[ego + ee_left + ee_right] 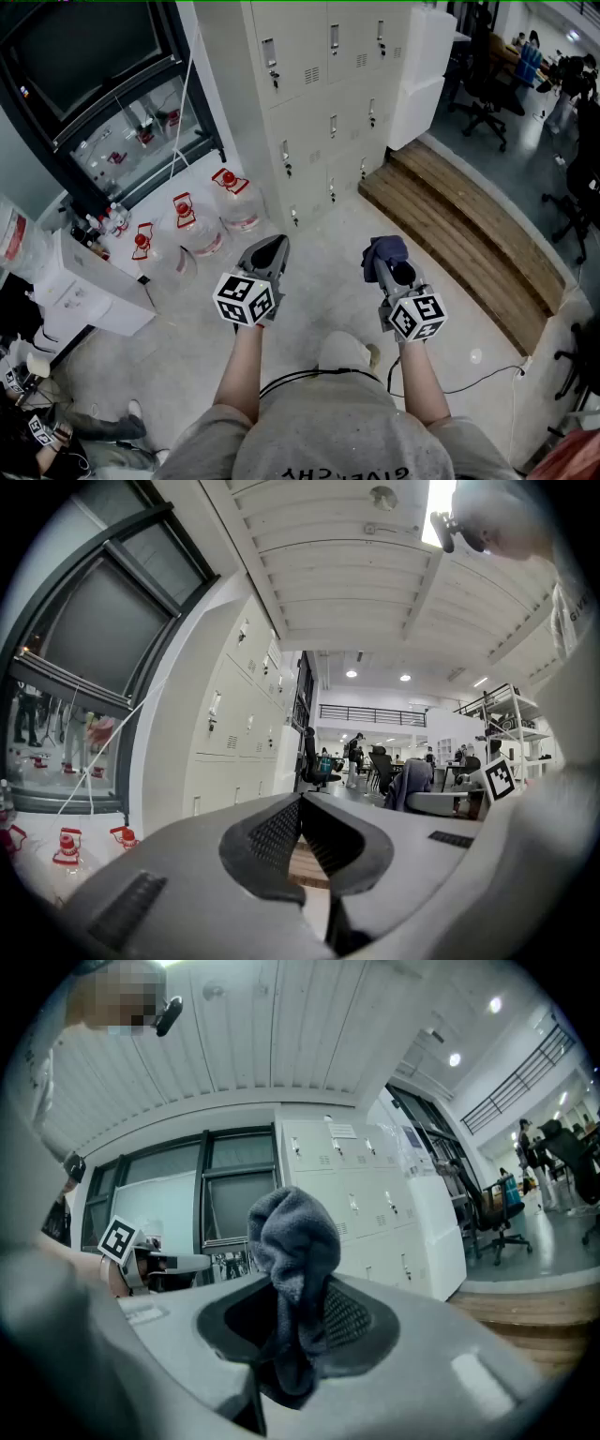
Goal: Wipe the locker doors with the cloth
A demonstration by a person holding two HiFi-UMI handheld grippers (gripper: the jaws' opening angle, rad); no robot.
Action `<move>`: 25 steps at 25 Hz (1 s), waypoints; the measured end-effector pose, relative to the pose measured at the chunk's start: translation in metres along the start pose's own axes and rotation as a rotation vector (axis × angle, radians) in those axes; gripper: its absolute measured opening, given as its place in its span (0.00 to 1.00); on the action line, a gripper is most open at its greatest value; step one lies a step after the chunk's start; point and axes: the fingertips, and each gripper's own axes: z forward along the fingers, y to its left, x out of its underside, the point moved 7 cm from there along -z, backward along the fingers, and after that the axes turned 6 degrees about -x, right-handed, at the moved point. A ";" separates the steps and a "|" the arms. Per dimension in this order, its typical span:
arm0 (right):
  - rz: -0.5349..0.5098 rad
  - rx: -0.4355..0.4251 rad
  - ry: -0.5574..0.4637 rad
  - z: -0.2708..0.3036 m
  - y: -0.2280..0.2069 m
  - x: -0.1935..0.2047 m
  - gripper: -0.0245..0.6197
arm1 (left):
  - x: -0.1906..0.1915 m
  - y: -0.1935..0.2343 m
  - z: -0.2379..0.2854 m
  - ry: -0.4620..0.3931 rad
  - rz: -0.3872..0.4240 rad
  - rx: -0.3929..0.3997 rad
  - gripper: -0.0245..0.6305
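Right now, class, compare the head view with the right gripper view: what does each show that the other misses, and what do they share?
Only the head view shows the clear water jugs with red caps. Only the right gripper view shows the white slatted ceiling. Both show the cream locker doors and the dark grey-blue cloth clamped in the right gripper.
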 end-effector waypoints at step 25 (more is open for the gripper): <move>0.080 0.025 0.030 0.198 -0.108 0.020 0.21 | -0.003 0.132 0.183 -0.008 -0.016 -0.005 0.04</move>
